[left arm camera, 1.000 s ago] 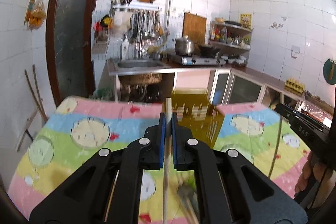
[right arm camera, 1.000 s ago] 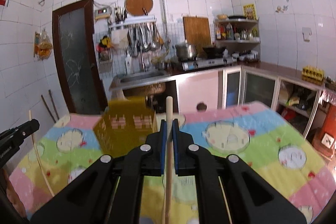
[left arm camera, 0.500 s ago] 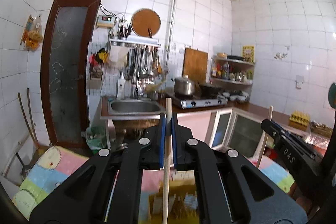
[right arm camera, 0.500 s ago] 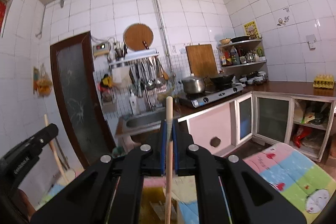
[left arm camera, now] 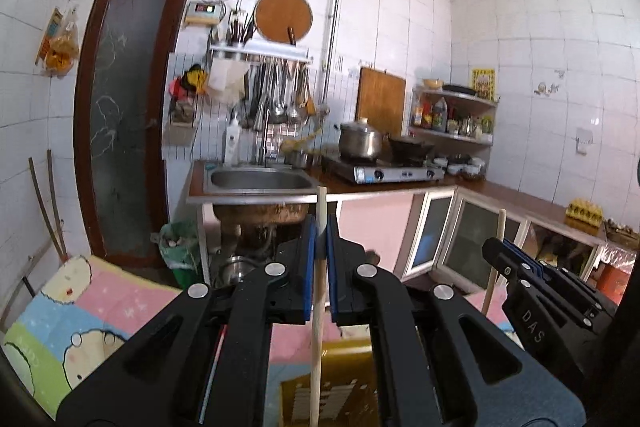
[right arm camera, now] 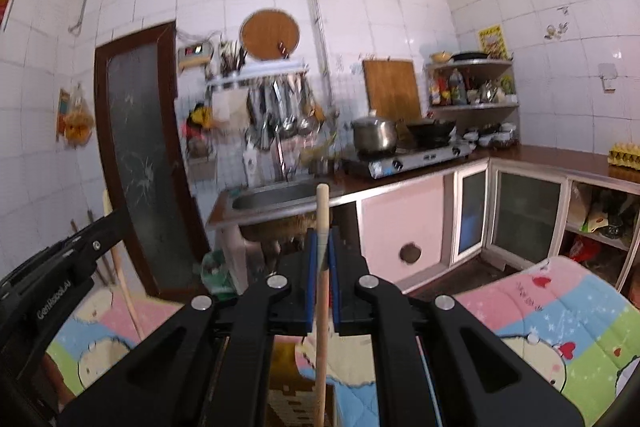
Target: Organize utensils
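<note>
Both your hand-held grippers have swung up off the yellow holder [left arm camera: 332, 383] toward the kitchen wall, left hand-held gripper [left arm camera: 318, 259] and right hand-held gripper [right arm camera: 322, 259] each clamped on a chopstick [left arm camera: 319, 291] — light, stiff, slick wood, so keep pinching mid-shaft

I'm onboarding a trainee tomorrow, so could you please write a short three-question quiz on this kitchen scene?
1. True or false: the left gripper is shut on a wooden chopstick.
2. What does the right gripper hold? A) metal spoon B) wooden chopstick C) nothing
3. Fill in: beneath both grippers, on the patterned tablecloth, stands a yellow ____.

Key: 1 true; 2 B; 3 slotted basket, only partly visible.
</note>
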{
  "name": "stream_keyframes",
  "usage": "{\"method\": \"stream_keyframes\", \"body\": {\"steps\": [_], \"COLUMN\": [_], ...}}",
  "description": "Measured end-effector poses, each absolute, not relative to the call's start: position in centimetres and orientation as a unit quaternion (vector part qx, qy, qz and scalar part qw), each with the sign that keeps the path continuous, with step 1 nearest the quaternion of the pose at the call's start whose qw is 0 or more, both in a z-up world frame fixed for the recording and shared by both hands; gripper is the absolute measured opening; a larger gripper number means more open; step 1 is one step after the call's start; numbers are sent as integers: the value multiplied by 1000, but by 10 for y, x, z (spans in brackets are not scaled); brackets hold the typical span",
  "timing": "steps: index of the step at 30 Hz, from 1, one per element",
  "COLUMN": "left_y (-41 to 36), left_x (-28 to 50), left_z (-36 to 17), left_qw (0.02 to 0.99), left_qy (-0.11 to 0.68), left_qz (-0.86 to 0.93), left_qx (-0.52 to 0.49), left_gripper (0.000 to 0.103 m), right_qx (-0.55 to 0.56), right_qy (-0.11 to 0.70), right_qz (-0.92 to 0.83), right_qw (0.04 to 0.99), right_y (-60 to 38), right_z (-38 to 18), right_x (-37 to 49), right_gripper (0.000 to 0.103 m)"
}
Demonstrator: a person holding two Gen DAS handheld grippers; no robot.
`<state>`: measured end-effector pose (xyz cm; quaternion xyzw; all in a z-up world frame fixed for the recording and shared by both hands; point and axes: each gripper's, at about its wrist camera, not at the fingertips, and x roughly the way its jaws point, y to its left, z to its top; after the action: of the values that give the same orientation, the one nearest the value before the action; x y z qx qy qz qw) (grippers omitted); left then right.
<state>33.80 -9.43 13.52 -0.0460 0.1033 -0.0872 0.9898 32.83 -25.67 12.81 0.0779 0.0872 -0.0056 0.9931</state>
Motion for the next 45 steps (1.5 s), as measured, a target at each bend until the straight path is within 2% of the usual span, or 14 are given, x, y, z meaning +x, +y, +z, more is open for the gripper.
{"method": "stream_keyframes", "body": {"steps": [6,7,8,9,10,12,16,18,22,32,45], "left_y": [-79,-77,-75,-72,-68,-61,-41,-32,-17,-27,-37], "left_x": [337,337,335,331,325,313,289,276,244,184,191], "left_z": [119,121,122,124,126,131,139,139,130,65,-5], "left_qw": [987,986,986,985,986,987,984,982,980,969,943], "left_qy": [133,135,141,146,146,144,167,176,191,247,330], "left_qz": [-82,-82,-81,-78,-72,-65,-57,-53,-43,-31,-26], "left_qx": [-46,-46,-44,-43,-43,-40,-39,-40,-35,12,18], "left_gripper": [5,9,23,42,50,59,68,80,90,97,98], "right_qx": [46,43,44,47,48,42,36,35,28,28,41], "right_qy": [128,136,147,152,151,148,169,181,210,282,338], "right_qz": [-3,-2,-2,-5,-9,-17,-24,-23,-19,-19,-32], "right_qw": [991,990,988,987,987,988,985,983,977,959,940], "right_y": [-250,-250,-251,-252,-254,-257,-268,-273,-279,-285,-281], "right_z": [118,118,119,119,121,124,129,126,108,33,-23], "right_x": [327,326,325,322,317,305,274,258,223,171,169], "right_gripper": [8,17,40,51,58,58,58,58,58,58,58]}}
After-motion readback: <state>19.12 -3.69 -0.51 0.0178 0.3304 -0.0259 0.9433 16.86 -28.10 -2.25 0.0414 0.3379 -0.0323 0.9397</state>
